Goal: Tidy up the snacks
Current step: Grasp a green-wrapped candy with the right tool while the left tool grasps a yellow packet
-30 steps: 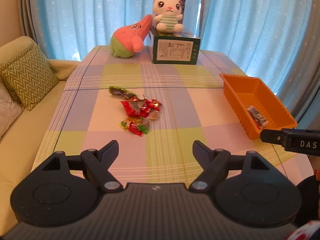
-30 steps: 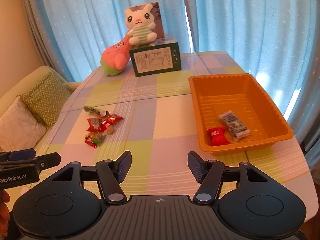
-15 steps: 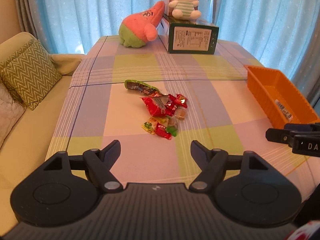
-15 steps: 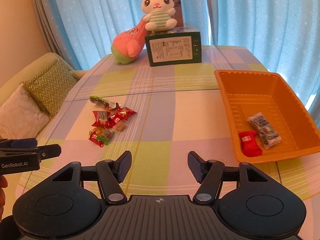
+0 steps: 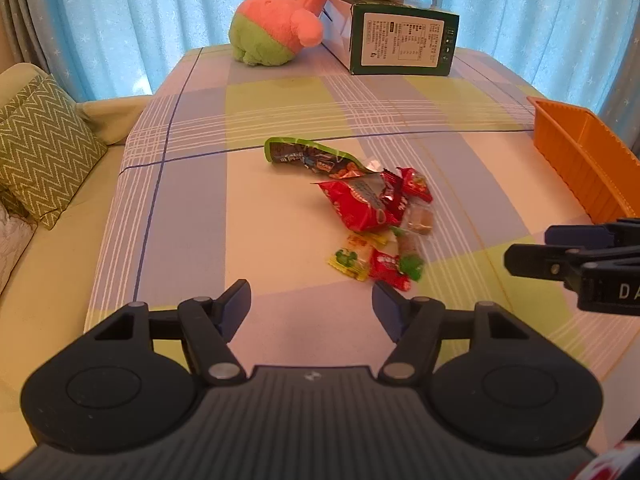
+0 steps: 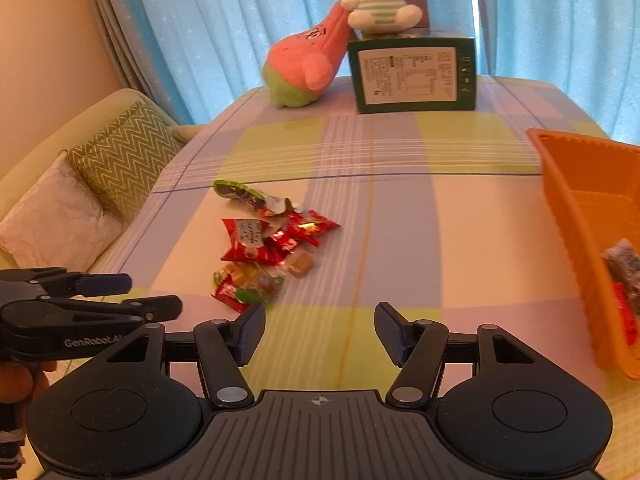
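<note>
**Both grippers near the snack pile, most of the sorting still ahead**

The left gripper (image 5: 311, 304) points down at the checked tablecloth (image 5: 192, 208) with nothing between its jaws, which are closing. The right gripper (image 6: 320, 330) is likewise empty, its jaws also narrowing, and it shows at the right edge of the left wrist view.

Just beyond both sets of fingertips lies the snack pile (image 5: 368, 216), loose on the cloth near the table's middle. The orange bin (image 6: 588, 216) stands well apart to the right; it holds only a dark packet (image 6: 624, 260) and a red one, so by my reading little is done and the bulk remains.

The pile is a tangle of crinkly wrappers: a long green pouch (image 5: 304, 156) at the far end, a red packet (image 5: 356, 204) overlapping others, and small yellow, red and green sweets nearest the grippers.
</note>
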`<control>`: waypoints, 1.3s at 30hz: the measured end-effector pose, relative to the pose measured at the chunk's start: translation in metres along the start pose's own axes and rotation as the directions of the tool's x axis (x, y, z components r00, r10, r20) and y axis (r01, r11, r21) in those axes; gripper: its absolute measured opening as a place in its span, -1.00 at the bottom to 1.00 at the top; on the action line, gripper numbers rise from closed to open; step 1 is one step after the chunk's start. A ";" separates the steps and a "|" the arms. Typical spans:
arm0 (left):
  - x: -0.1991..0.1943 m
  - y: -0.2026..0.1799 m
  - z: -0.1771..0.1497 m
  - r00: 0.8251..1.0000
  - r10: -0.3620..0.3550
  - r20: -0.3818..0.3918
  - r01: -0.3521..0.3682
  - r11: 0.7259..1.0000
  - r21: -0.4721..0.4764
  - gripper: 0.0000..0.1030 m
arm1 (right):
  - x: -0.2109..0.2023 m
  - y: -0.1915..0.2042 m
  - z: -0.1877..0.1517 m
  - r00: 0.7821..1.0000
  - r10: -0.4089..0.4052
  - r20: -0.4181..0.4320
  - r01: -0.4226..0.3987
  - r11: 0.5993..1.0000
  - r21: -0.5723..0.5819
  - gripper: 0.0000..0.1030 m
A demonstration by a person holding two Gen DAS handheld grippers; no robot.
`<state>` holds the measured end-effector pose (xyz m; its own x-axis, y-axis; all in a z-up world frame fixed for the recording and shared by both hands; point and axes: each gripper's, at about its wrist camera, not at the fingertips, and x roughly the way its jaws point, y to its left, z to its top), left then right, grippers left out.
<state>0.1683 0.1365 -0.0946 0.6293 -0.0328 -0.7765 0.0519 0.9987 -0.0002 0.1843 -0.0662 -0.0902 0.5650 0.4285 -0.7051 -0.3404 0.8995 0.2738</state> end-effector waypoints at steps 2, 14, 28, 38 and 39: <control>0.007 0.006 0.002 1.000 -0.006 0.003 0.006 1.000 -0.002 0.15 | 0.013 0.006 0.003 1.000 0.015 -0.007 -0.016 1.000 -0.005 -0.05; 0.023 0.030 0.005 1.000 -0.002 0.029 0.003 1.000 -0.023 0.13 | 0.069 0.023 0.015 0.999 0.034 -0.042 -0.033 0.999 0.039 -0.21; 0.037 0.012 0.008 0.994 -0.103 0.040 0.099 0.991 0.085 0.13 | 0.052 0.017 0.006 0.999 -0.020 -0.034 0.018 0.998 -0.055 -0.61; 0.062 -0.017 0.020 0.989 -0.151 -0.003 0.146 0.953 0.267 -0.10 | 0.027 -0.018 -0.005 0.996 -0.079 -0.037 0.079 0.997 -0.007 -0.61; 0.063 -0.019 0.020 0.989 -0.151 -0.010 0.147 0.949 0.279 -0.20 | 0.026 -0.021 -0.006 0.996 -0.081 -0.038 0.081 0.997 -0.002 -0.61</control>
<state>0.2222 0.1143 -0.1314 0.6067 -0.1825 -0.7737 0.3585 0.9315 0.0614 0.2017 -0.0749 -0.1179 0.5616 0.3502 -0.7496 -0.2946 0.9313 0.2144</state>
